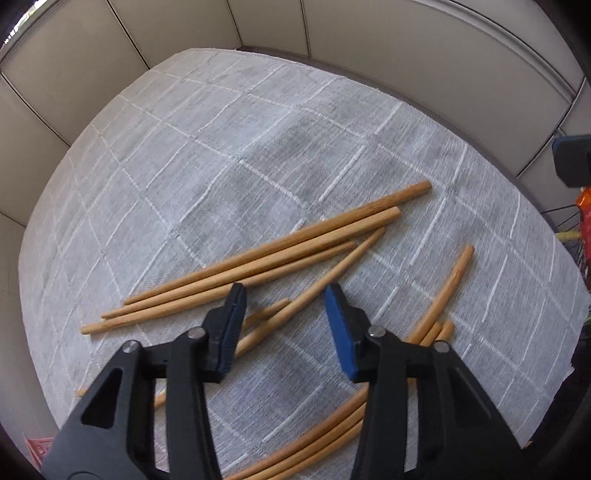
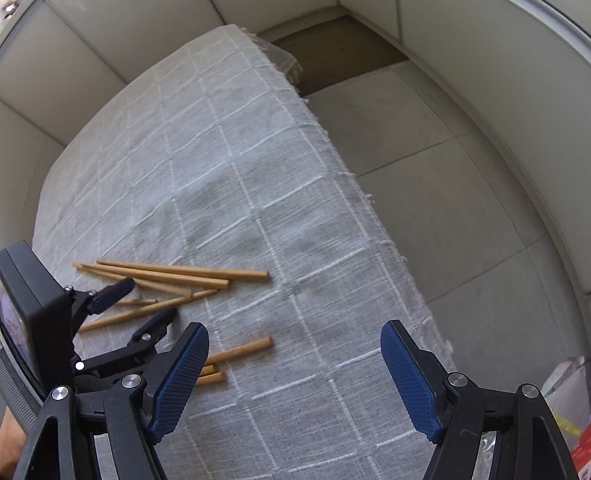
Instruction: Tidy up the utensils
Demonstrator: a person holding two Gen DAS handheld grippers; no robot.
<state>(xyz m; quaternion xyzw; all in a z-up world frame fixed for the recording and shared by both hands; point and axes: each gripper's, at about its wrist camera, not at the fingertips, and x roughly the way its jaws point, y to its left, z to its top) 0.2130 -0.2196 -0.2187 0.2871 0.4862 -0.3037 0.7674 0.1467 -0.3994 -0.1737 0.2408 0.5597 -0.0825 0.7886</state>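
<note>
Several wooden chopsticks lie scattered on a grey checked tablecloth. My left gripper is open, its jaws straddling one slanted chopstick just above the cloth. More chopsticks lie to its right and below it. In the right wrist view the same chopsticks lie at the left, with the left gripper over them. My right gripper is open wide and empty above bare cloth, right of a short group of chopsticks.
The cloth-covered table has its right edge dropping to a tiled floor. Beige wall panels stand behind. A wire basket with colourful items sits at the far right. Packaging lies on the floor at the lower right.
</note>
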